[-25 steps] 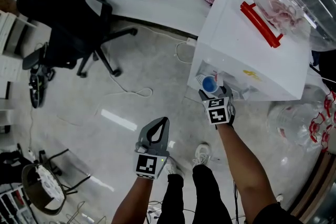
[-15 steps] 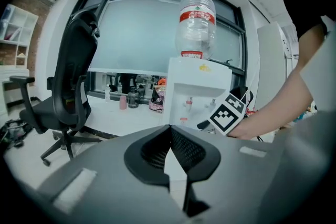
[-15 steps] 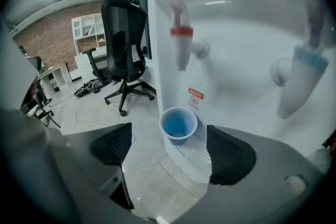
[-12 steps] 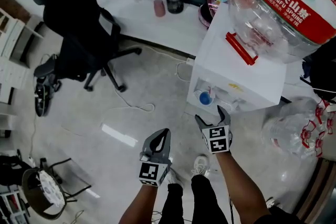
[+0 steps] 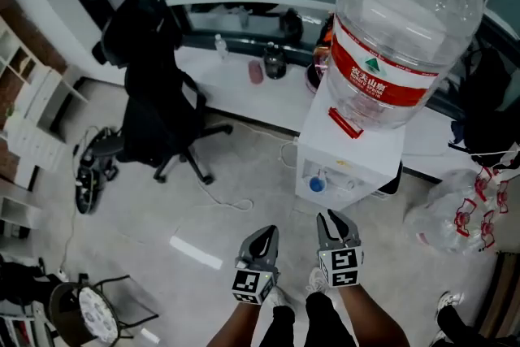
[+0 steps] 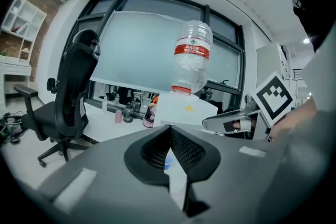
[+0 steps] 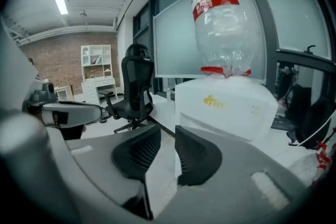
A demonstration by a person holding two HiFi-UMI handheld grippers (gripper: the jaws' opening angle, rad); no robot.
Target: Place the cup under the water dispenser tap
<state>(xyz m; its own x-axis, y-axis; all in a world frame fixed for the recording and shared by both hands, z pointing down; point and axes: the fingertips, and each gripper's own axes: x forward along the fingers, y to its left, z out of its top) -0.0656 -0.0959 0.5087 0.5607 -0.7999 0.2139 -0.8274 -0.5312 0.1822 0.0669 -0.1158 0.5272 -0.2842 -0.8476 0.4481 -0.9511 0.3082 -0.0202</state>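
The white water dispenser (image 5: 349, 166) carries a big clear bottle (image 5: 398, 20) with a red label. A small cup with a blue top (image 5: 316, 184) stands in the recess on its front, under the taps. Both grippers are low in the head view, well back from the dispenser. My left gripper (image 5: 270, 230) is shut and empty; in its own view the jaw tips (image 6: 169, 128) meet, with the cup (image 6: 167, 161) seen beyond. The jaws of my right gripper (image 5: 331, 215) are closing with a narrow gap and nothing between them (image 7: 168, 131); the dispenser (image 7: 226, 107) stands ahead.
A black office chair (image 5: 154, 118) stands to the left on the grey floor. Behind it, a white desk (image 5: 236, 85) holds bottles and jars. A cable (image 5: 223, 197) trails over the floor. A clear plastic bag (image 5: 455, 215) lies right of the dispenser.
My right gripper has let go of the cup in the dispenser recess and drawn back; its jaws have narrowed. Both grippers have risen, and the whole bottle has come into view.
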